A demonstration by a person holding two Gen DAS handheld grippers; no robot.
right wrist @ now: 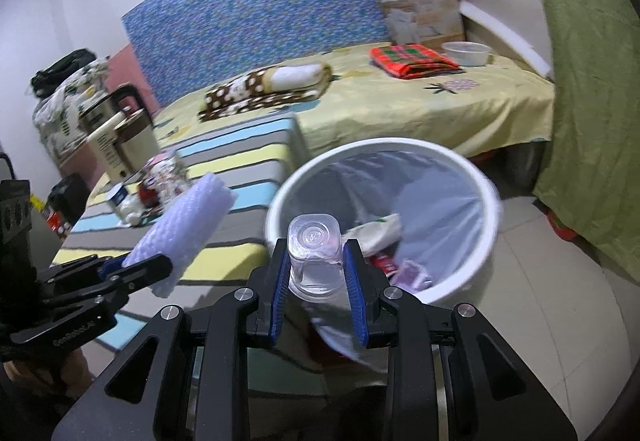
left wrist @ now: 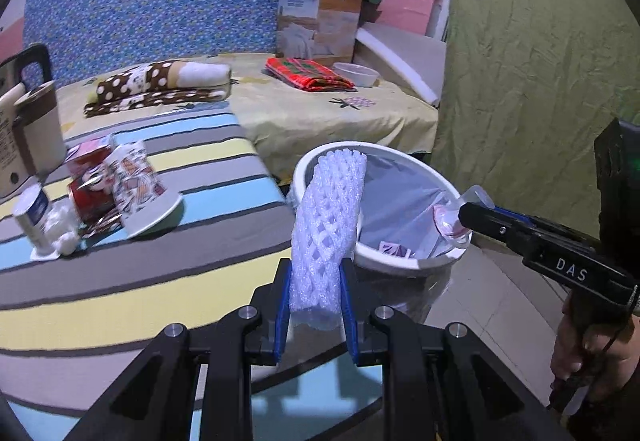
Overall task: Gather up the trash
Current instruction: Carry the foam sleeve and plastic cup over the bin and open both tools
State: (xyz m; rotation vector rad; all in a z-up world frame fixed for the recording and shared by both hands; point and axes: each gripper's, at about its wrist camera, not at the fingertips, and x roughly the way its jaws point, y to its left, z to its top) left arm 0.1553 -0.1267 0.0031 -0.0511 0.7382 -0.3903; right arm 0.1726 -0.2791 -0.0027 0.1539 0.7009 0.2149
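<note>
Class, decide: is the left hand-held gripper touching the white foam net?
Touching. The left wrist view shows the left hand-held gripper with both blue pads pressed against the foam net, pinching its lower end.

The white bin (right wrist: 486,241) stands open-mouthed on the tiled floor (right wrist: 560,321), with free room above; the striped mattress (left wrist: 120,281) edge crowds its left, the green curtain (left wrist: 540,81) its right.

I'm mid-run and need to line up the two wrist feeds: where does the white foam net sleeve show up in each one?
Left wrist view: the foam net sleeve stands bottom centre, clamped in the left gripper, its top overlapping the bin's near rim.
Right wrist view: it lies at left of centre, slanting up and right from the left gripper, left of the bin.
Shared landmark: the white trash bin with its clear liner, by the striped mattress.
</note>
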